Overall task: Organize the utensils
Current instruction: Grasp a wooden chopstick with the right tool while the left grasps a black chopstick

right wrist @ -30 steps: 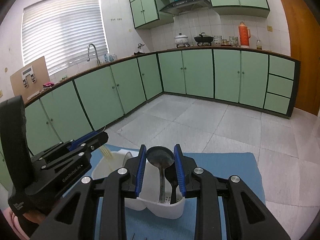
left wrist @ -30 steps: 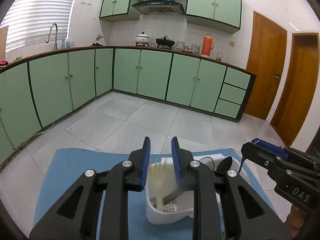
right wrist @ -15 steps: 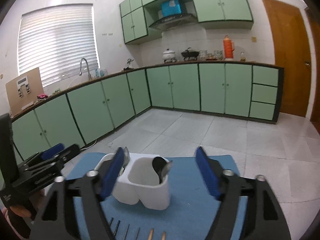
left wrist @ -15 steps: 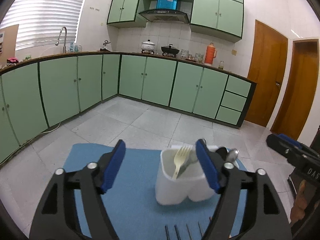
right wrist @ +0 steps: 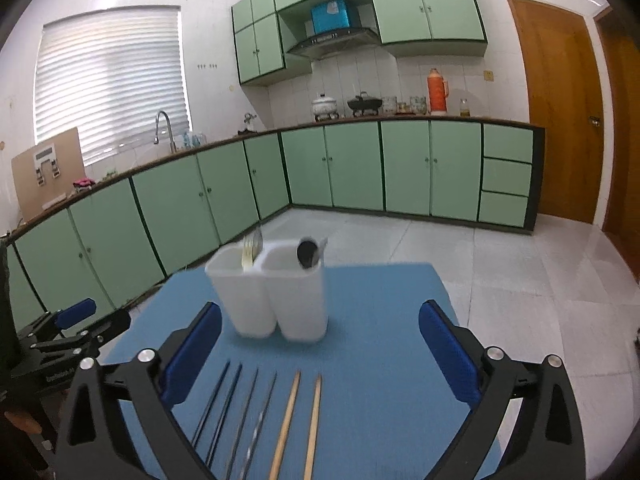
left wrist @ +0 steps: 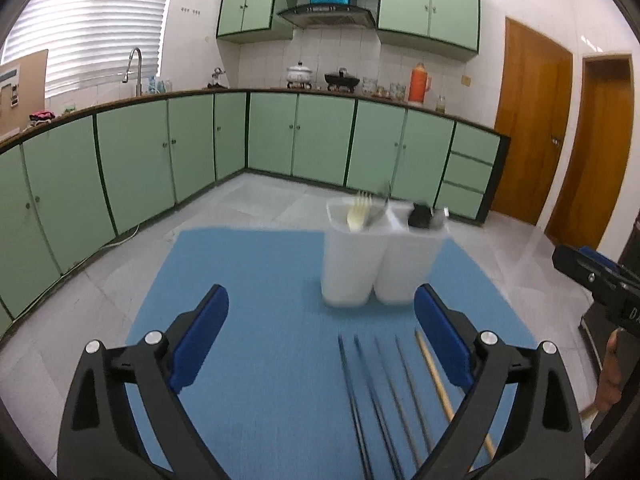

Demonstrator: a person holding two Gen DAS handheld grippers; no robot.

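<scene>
A white two-compartment utensil holder (left wrist: 380, 260) (right wrist: 272, 292) stands on a blue mat (left wrist: 260, 300) (right wrist: 380, 320). Its left compartment holds a pale fork (left wrist: 358, 216) (right wrist: 249, 252); its right compartment holds dark spoons (left wrist: 420, 216) (right wrist: 308, 254). Several dark chopsticks (left wrist: 372, 392) (right wrist: 236, 404) and wooden chopsticks (left wrist: 448, 392) (right wrist: 300, 420) lie on the mat in front of the holder. My left gripper (left wrist: 320, 340) is open and empty above the near mat. My right gripper (right wrist: 320, 348) is open and empty, also back from the holder. Each gripper shows at the edge of the other's view.
The mat lies on a pale surface with a tiled kitchen floor beyond. Green cabinets (left wrist: 280, 140) run along the back and left walls. Wooden doors (left wrist: 560, 140) stand at the right.
Both grippers went from nearly shut at the holder to wide open, leaving the fork and spoon inside. Both then pulled back and lower, bringing the chopsticks on the mat into view.
</scene>
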